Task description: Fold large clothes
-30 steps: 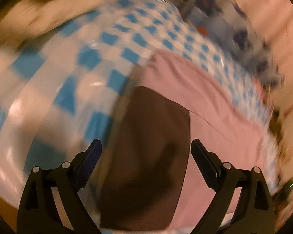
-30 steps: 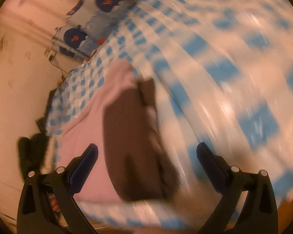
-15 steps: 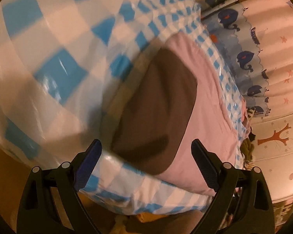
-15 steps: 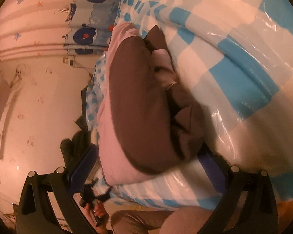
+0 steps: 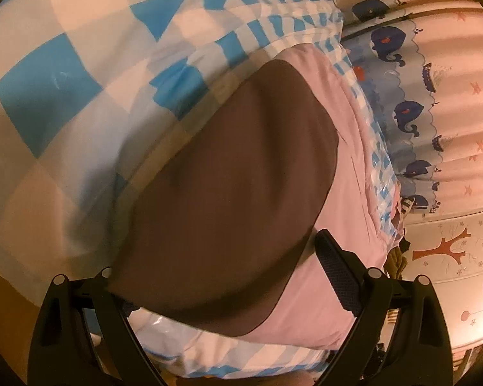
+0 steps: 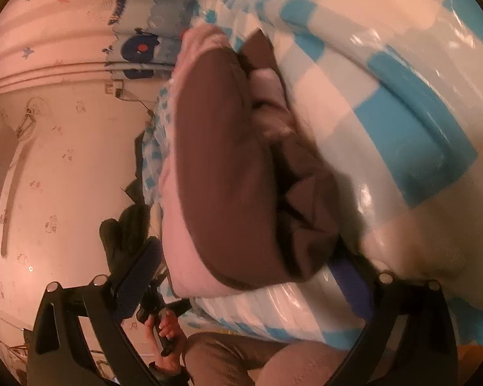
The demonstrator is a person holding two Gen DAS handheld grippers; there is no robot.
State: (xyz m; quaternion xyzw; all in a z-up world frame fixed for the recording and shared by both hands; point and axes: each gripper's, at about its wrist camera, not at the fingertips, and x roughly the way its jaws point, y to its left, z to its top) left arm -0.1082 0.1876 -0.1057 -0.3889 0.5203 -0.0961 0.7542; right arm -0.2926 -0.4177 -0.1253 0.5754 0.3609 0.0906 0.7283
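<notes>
**Both grippers at the garment's near edge**

Left wrist view: your left gripper (image 5: pixel 215 263) stands wide around the brown garment (image 5: pixel 228 193), which lies on pink cloth (image 5: pixel 344 193).

Right wrist view: your right gripper (image 6: pixel 244 257) is closing, with the garment's (image 6: pixel 222 167) bunched edge between its jaws.

both grippers lowered onto brown garment (image 5: pixel 228 193), right gripper (image 6: pixel 241 267) closing

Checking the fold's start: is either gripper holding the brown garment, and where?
Not yet. The left gripper and right gripper straddle the brown garment's near edge; the right's jaws are closing.
</notes>
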